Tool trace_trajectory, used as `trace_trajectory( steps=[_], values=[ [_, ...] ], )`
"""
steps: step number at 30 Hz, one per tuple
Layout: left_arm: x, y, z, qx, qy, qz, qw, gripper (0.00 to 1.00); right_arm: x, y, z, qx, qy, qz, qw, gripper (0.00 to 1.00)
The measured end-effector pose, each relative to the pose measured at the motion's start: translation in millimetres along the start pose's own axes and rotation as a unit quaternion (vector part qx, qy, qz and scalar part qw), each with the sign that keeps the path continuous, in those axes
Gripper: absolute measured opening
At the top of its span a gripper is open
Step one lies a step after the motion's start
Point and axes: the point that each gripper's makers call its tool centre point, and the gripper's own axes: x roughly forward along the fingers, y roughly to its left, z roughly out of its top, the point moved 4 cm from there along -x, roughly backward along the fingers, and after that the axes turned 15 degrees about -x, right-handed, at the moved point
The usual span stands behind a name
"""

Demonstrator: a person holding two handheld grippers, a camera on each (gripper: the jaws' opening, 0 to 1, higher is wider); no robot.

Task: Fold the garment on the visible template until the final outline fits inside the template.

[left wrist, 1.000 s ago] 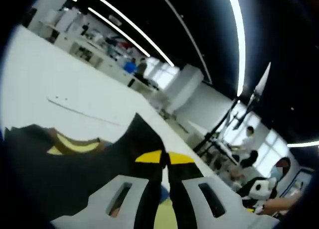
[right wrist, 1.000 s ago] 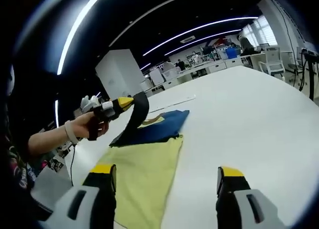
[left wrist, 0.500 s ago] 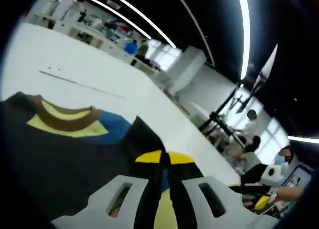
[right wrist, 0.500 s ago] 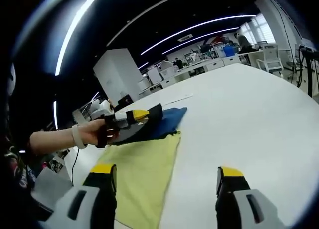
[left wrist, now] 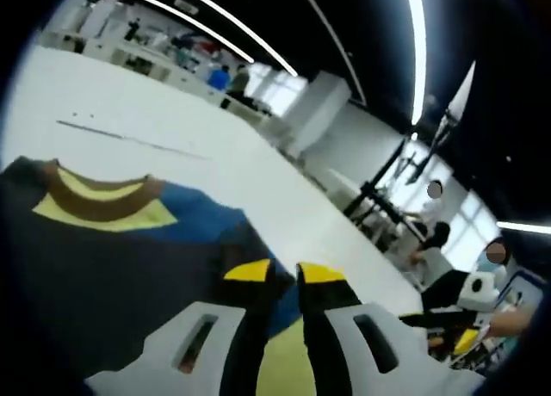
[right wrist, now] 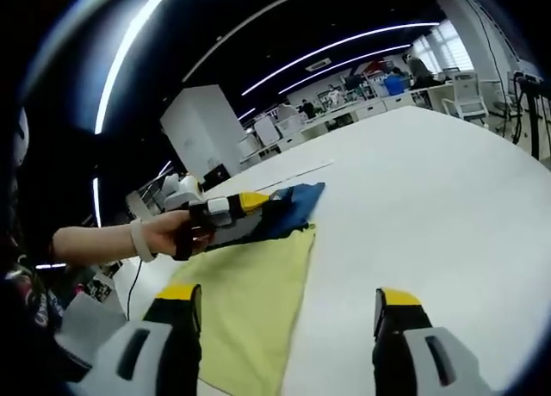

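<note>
A dark navy and blue garment (left wrist: 112, 267) with a brown and yellow collar (left wrist: 95, 202) lies flat on the white table. My left gripper (left wrist: 284, 273) rests low on its near edge, yellow tips a little apart, blue cloth showing in the gap. In the right gripper view a hand (right wrist: 164, 232) holds that left gripper (right wrist: 245, 203) down on the blue garment (right wrist: 293, 202). A yellow-green panel (right wrist: 250, 301) adjoins the garment; I cannot tell whether it belongs to it. My right gripper (right wrist: 288, 297) hovers open over that panel's edge, holding nothing.
The white table (right wrist: 430, 198) stretches wide to the right and far side. A thin line (left wrist: 129, 138) is marked on it beyond the garment. People and tripods (left wrist: 405, 198) stand off the table's far end. Desks and chairs (right wrist: 465, 95) fill the background.
The left gripper has come down with the raised dark fold, which now lies flat on the garment, and its tips have parted slightly. The right gripper has stayed put.
</note>
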Motion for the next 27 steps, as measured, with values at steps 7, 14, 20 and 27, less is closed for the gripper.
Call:
trace_trajectory(
  steps=[7, 14, 20, 27],
  values=[
    [-16, -15.2, 1.0, -0.001, 0.009, -0.012, 0.9999, 0.78, 7, 8, -4.5, -0.004, 0.011, 0.013, 0.9998, 0.83],
    [-44, -28.0, 16.7, 0.016, -0.008, -0.015, 0.9997, 0.98, 22, 16, 8.4, -0.020, 0.009, 0.034, 0.9992, 0.83],
    [-73, -27.9, 25.0, 0.040, 0.000, -0.010, 0.9991, 0.99, 33, 26, 19.5, -0.039, 0.012, 0.049, 0.9980, 0.85],
    [-149, -21.5, 15.1, 0.032, -0.017, 0.001, 0.9993, 0.99, 42, 38, 24.5, -0.058, 0.017, 0.059, 0.9964, 0.87]
  ],
)
